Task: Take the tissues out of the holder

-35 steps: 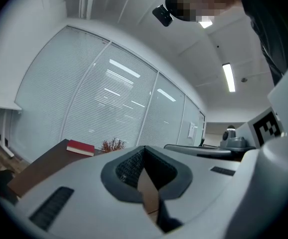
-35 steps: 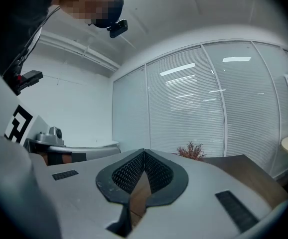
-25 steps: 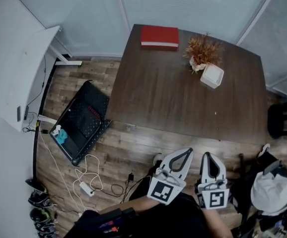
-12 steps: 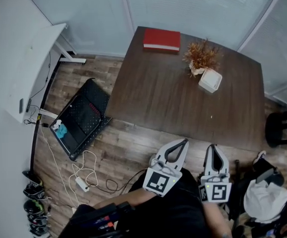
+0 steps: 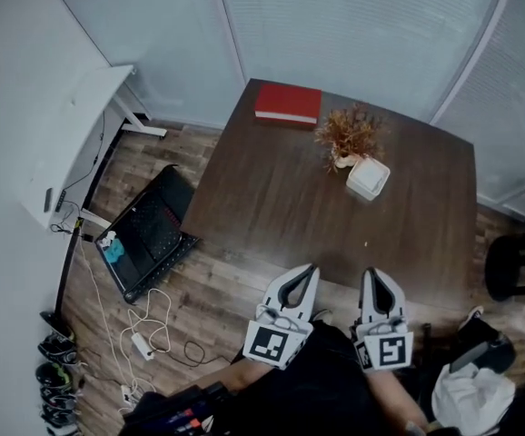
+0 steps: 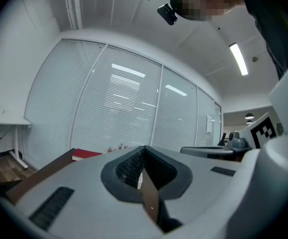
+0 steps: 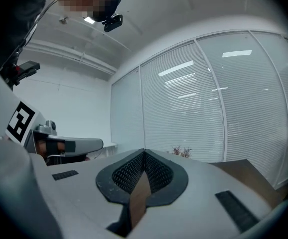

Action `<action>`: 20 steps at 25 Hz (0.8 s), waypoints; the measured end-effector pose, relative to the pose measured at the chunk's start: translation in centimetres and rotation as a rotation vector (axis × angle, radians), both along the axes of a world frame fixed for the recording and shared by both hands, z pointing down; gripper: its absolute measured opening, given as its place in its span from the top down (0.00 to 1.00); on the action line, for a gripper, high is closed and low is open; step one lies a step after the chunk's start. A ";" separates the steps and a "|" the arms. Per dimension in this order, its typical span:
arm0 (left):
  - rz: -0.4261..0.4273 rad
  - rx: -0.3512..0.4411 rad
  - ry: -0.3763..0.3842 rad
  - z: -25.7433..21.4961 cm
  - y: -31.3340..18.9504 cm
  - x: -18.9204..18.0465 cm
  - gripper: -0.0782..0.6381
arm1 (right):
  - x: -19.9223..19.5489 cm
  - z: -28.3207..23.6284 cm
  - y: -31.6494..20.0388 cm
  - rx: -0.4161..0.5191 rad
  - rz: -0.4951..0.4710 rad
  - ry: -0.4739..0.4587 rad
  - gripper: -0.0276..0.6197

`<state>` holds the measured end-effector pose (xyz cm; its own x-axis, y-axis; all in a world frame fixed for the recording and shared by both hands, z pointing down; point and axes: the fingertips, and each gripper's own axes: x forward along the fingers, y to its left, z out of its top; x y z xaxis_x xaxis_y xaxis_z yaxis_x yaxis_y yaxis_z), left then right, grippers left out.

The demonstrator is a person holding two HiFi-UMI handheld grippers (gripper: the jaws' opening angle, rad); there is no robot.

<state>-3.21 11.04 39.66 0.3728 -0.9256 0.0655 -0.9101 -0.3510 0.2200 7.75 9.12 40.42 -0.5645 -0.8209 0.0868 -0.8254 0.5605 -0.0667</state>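
Note:
A small white square tissue holder (image 5: 368, 179) stands on the dark brown table (image 5: 272, 198), just right of a dried plant (image 5: 345, 137). Both grippers are held side by side at the table's near edge, well short of the holder. My left gripper (image 5: 311, 268) is shut, its tips meeting with nothing between them (image 6: 144, 148). My right gripper (image 5: 371, 272) is likewise shut and empty (image 7: 144, 152). Both point level toward the table and the blinds behind it. The plant (image 7: 181, 151) shows beyond the right gripper's tips.
A red book (image 5: 287, 104) lies at the table's far edge. On the floor to the left are an open black case (image 5: 149, 230), cables with a power strip (image 5: 140, 343) and shoes (image 5: 58, 384). A white desk (image 5: 81, 134) stands left, a dark chair (image 5: 508, 262) right.
Both grippers have moved forward and a little up toward the table's near edge, staying shut. The head view has shifted, so the table and holder sit lower in it.

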 end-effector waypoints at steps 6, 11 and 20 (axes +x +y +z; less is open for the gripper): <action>-0.043 0.005 -0.021 0.4 -1.0 2.6 0.89 | 3.2 1.2 -1.1 -0.017 -0.029 -0.036 0.94; -0.072 0.036 -0.036 -0.1 -1.5 3.3 0.89 | 5.2 1.5 -1.2 -0.028 -0.062 -0.079 0.94; 0.028 0.052 -0.030 1.1 -3.9 5.4 0.89 | 5.5 5.7 -2.6 -0.154 -0.063 -0.021 0.94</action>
